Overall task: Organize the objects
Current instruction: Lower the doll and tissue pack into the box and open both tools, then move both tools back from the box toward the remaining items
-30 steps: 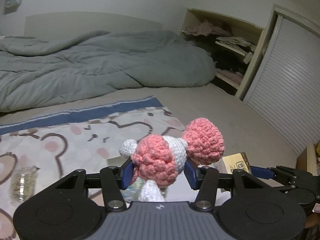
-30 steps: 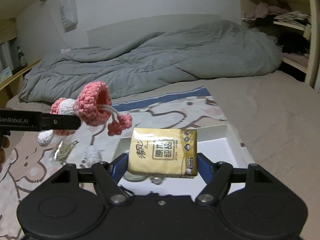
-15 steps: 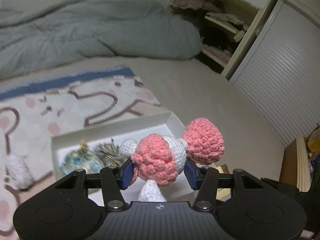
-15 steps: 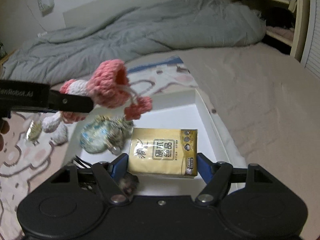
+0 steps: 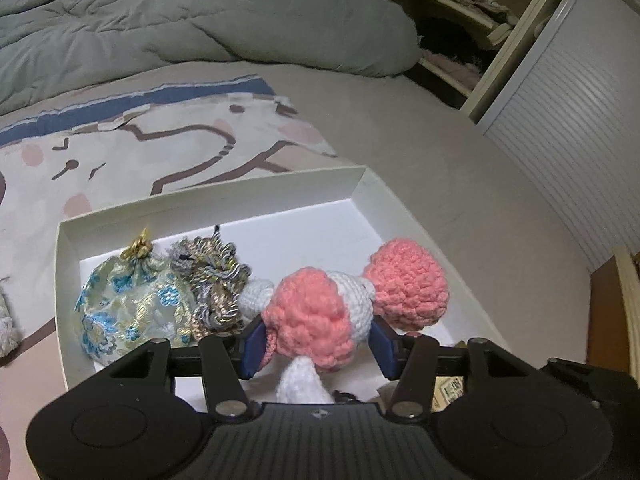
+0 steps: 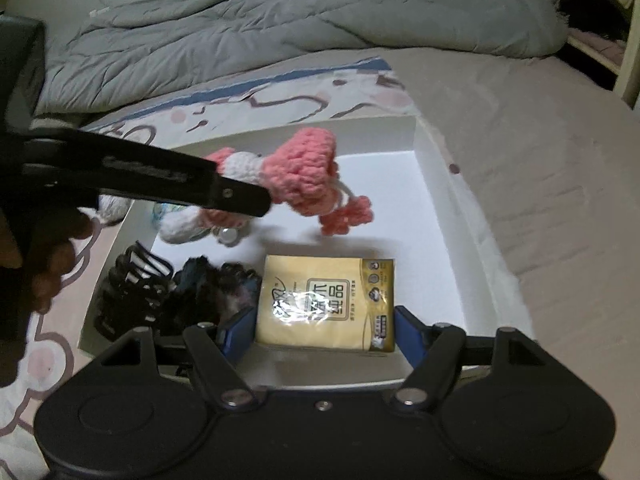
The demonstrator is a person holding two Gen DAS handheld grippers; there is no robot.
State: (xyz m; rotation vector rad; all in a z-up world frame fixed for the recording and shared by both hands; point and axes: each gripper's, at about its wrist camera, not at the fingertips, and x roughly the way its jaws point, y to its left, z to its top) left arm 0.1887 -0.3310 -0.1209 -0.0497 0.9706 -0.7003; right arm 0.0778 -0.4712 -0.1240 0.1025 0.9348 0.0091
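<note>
My left gripper (image 5: 318, 346) is shut on a pink and white crochet toy (image 5: 316, 320) and holds it over the white box (image 5: 224, 200). The toy (image 6: 296, 180) and the left gripper also show in the right wrist view, above the box's left half. My right gripper (image 6: 324, 330) is shut on a yellow tissue pack (image 6: 326, 304) low over the box's (image 6: 434, 160) near part. A floral pouch (image 5: 128, 308) and a braided tassel (image 5: 216, 284) lie in the box's far left corner.
A black hair claw (image 6: 128, 292) and a dark fuzzy item (image 6: 212, 288) lie in the box's near left. The box sits on a patterned blanket (image 5: 120, 160) on a bed. A grey duvet (image 5: 180, 12) lies behind. A shelf and slatted door (image 5: 580, 120) stand to the right.
Both grippers have moved forward and down over the white box with their objects still held. The tissue pack is now low inside the box.
</note>
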